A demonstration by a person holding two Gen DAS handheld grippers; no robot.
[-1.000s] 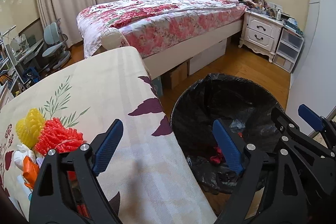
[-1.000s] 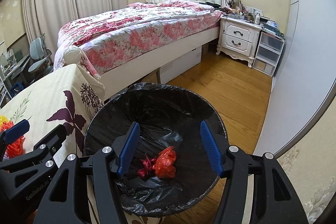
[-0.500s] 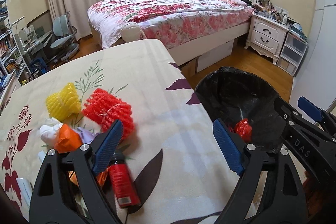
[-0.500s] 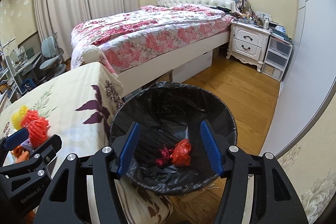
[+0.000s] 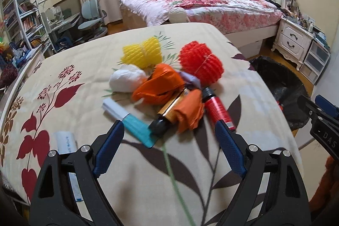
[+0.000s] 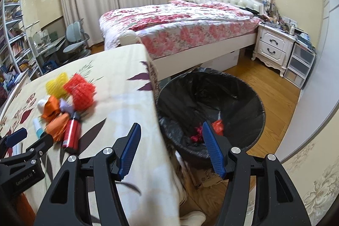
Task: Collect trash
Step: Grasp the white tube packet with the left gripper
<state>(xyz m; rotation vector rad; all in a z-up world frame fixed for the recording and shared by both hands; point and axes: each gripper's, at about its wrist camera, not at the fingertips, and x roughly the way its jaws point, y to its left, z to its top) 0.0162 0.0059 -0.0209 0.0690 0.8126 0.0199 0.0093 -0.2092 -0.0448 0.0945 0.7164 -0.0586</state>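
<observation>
Both grippers are between pickups. The left gripper (image 5: 167,141) hangs over the table with fingers wide apart and empty, the trash pile (image 5: 169,88) at its twelve o'clock. The right gripper (image 6: 169,147), half-spread and empty, hovers at the table's edge, the lined bin (image 6: 211,94) at one o'clock. Next, I'd say, it must drop onto the red can (image 5: 218,109).

Glossy black plastic bin liner (image 6: 211,96), matt cloth tablecloth (image 5: 89,69)

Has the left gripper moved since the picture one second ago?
Yes. The left gripper swung away from the black-lined trash bin, which slid to the right edge of its view, toward the trash pile on the table.
</observation>
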